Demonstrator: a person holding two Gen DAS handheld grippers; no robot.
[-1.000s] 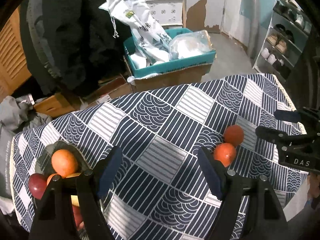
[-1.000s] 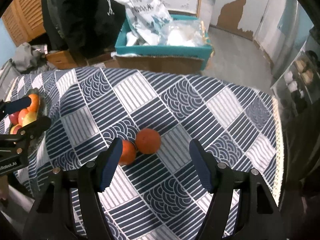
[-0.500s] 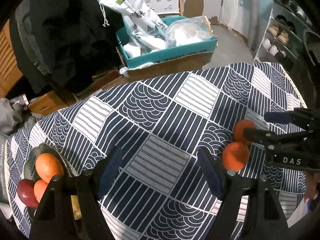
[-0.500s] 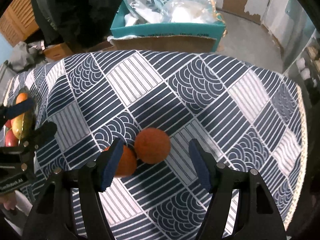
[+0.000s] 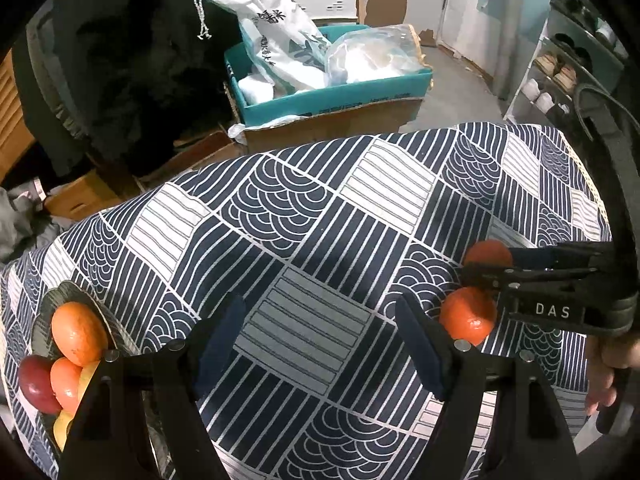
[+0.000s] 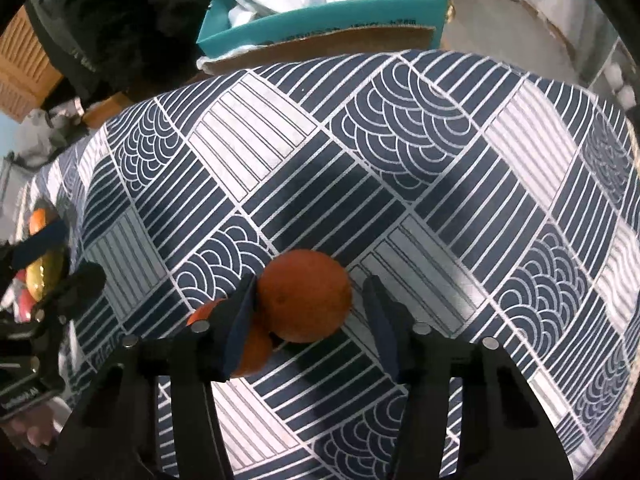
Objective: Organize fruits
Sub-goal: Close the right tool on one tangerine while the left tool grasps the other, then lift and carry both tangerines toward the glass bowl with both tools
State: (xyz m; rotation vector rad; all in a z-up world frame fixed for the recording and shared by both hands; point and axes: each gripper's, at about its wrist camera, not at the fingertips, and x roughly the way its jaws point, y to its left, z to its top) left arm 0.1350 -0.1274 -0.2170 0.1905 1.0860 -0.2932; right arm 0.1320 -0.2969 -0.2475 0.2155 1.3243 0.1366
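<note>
Right wrist view: right gripper (image 6: 310, 312) jaws open, straddling the far orange (image 6: 306, 296) on the tabletop (image 6: 440, 152), second orange (image 6: 248, 348) touching it; round, firm, likely to roll, so pinch across the widest part; left gripper (image 5: 320, 344) open, empty.

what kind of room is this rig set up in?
Probably a lived-in home, a cluttered entry or storage corner. A patterned tablecloth covers the table, a shoe rack stands by the wall, and a teal box of bagged goods sits on the floor.
</note>
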